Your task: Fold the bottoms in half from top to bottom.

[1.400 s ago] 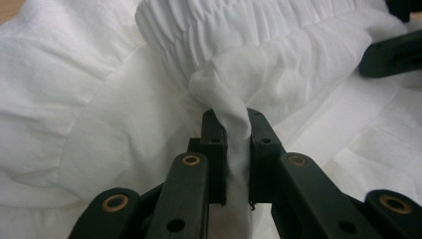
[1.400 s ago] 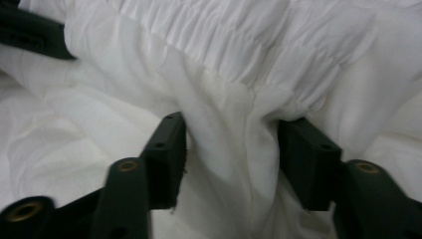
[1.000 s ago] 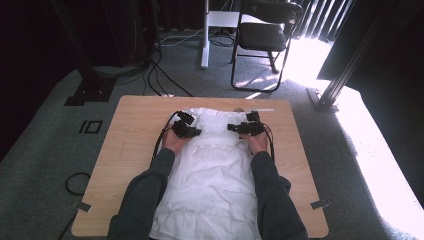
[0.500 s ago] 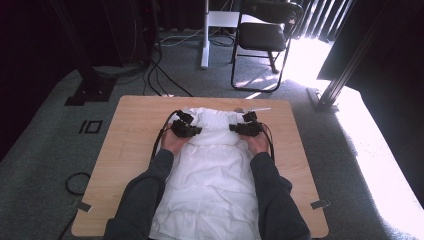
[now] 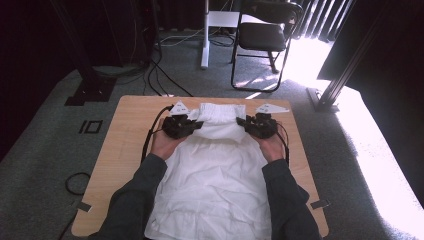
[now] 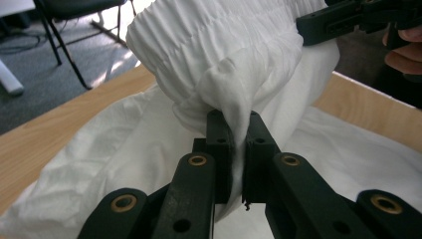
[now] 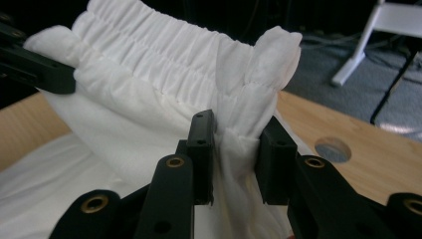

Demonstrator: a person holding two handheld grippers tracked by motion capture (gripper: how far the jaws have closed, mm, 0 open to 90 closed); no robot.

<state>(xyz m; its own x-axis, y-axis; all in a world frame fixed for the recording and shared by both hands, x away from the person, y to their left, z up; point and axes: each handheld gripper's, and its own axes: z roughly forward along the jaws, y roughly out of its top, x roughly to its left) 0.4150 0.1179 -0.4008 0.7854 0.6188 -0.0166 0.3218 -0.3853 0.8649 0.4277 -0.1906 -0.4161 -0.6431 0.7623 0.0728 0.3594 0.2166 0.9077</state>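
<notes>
A white garment (image 5: 215, 175) with a gathered elastic waistband (image 5: 220, 111) lies spread on the wooden table (image 5: 127, 135). My left gripper (image 5: 197, 123) is shut on the waistband's left end, and the cloth is pinched tight between its jaws (image 6: 238, 124). My right gripper (image 5: 241, 121) has just been closing its jaws on the waistband's right end, and a bunched fold is clamped between them (image 7: 238, 132). The waistband hangs raised and stretched between the two grippers. The rest of the garment trails down to the table towards the person.
A round hole (image 7: 332, 148) is cut in the tabletop near the right gripper. Beyond the table's far edge stand a black folding chair (image 5: 265, 35) and a white desk leg (image 5: 205, 40). Cables (image 5: 160, 75) lie on the carpet, and a metal post (image 5: 345, 75) stands at the right.
Both hands have risen a little, lifting the waistband off the table. The right gripper's jaws closed on the cloth.
</notes>
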